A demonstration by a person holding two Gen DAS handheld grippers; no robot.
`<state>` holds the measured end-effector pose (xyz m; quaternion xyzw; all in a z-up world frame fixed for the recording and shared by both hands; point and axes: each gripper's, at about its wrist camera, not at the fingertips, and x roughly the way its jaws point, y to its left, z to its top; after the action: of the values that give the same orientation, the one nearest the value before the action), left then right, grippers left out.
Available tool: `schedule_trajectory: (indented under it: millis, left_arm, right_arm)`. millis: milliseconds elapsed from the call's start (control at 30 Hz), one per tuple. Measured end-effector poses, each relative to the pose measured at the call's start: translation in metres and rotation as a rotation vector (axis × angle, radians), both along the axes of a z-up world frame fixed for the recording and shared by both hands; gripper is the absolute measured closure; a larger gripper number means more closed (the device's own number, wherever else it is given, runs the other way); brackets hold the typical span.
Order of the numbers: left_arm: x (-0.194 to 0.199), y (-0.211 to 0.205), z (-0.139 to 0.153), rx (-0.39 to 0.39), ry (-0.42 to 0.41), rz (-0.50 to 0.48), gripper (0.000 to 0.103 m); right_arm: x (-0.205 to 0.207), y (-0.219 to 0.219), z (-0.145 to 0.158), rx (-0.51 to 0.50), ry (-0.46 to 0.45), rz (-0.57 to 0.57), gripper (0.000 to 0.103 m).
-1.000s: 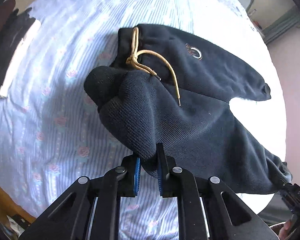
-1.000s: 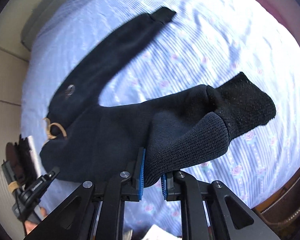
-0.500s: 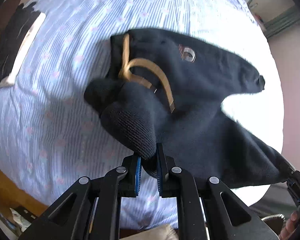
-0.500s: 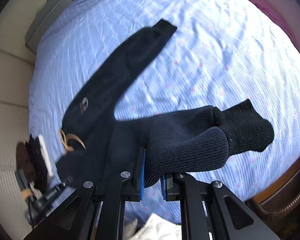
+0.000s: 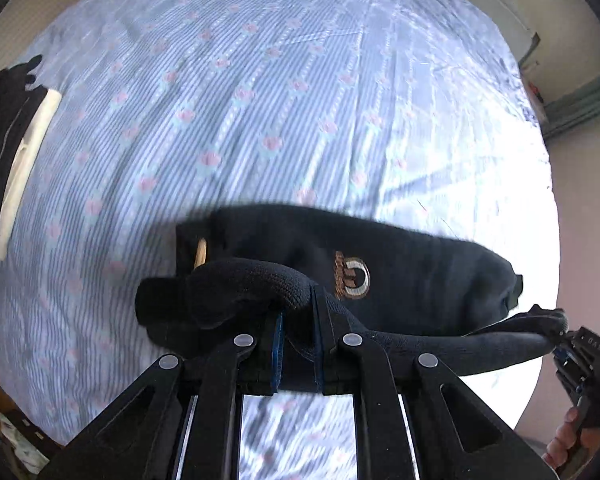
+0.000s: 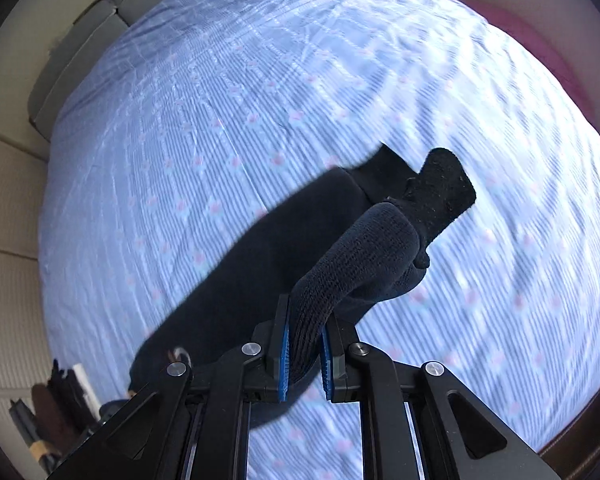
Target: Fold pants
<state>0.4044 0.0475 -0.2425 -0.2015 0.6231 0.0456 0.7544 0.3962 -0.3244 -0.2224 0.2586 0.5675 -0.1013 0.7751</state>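
Observation:
Black sweatpants with a white and tan logo and a tan drawstring hang low over a bed. My left gripper is shut on the ribbed waistband end. My right gripper is shut on a ribbed leg cuff; the second cuff sticks out behind it. The pants stretch between the two grippers, one leg doubled over the other. The right gripper also shows at the far right of the left wrist view.
A blue striped bedsheet with pink flowers covers the bed. A pile of dark clothes with a white band lies at the left edge. A beige padded headboard stands to the left in the right wrist view.
Both grippers have swung the held half of the pants over toward the flat leg. The pants now look like one narrow doubled strip, and the drawstring is mostly hidden.

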Motion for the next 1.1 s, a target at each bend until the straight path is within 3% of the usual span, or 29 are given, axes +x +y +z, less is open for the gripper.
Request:
schedule_trajectory:
  millis: [233,467,533,567,600,633,667,700,767,900,967,1100]
  left_arm:
    - [0.043,0.012,-0.040,-0.015,0.097,0.038,0.089]
    - [0.058,0.022,-0.060,-0.067,0.179,0.062,0.084]
    - [0.057,0.023,-0.055,-0.068,0.181,0.044,0.074]
    - [0.056,0.024,-0.049,-0.068,0.168,0.039,0.058]
    - [0.055,0.024,-0.041,-0.075,0.147,0.039,0.042]
    - [0.054,0.025,-0.031,-0.077,0.122,0.044,0.035]
    - [0.055,0.025,-0.022,-0.075,0.104,0.045,0.024]
    - [0.055,0.025,-0.011,-0.071,0.082,0.044,0.016]
    - [0.054,0.026,0.009,-0.077,0.026,0.015,0.016]
    - [0.053,0.020,0.037,0.048,-0.085,-0.130,0.016]
    - [0.047,0.008,0.044,0.124,-0.149,-0.310,0.016]
    - [0.018,-0.015,0.040,0.363,-0.270,-0.661,0.016]
  right_arm:
    - [0.061,0.014,-0.036,-0.063,0.084,0.037,0.090]
    - [0.087,0.025,-0.050,-0.135,0.117,0.085,0.089]
    - [0.091,0.030,-0.051,-0.164,0.115,0.120,0.088]
    - [0.091,0.030,-0.049,-0.172,0.112,0.130,0.085]
    - [0.089,0.031,-0.046,-0.183,0.101,0.135,0.080]
    - [0.086,0.032,-0.041,-0.195,0.086,0.137,0.075]
    - [0.084,0.032,-0.037,-0.211,0.069,0.131,0.060]
    - [0.081,0.031,-0.030,-0.238,0.050,0.117,0.045]
    - [0.074,0.028,-0.017,-0.288,0.028,0.089,0.041]
    - [0.044,0.028,0.017,-0.371,-0.060,0.087,0.041]
    - [0.022,0.033,0.030,-0.398,-0.106,0.114,0.037]
    - [-0.028,0.050,0.029,-0.431,-0.101,0.242,0.037]
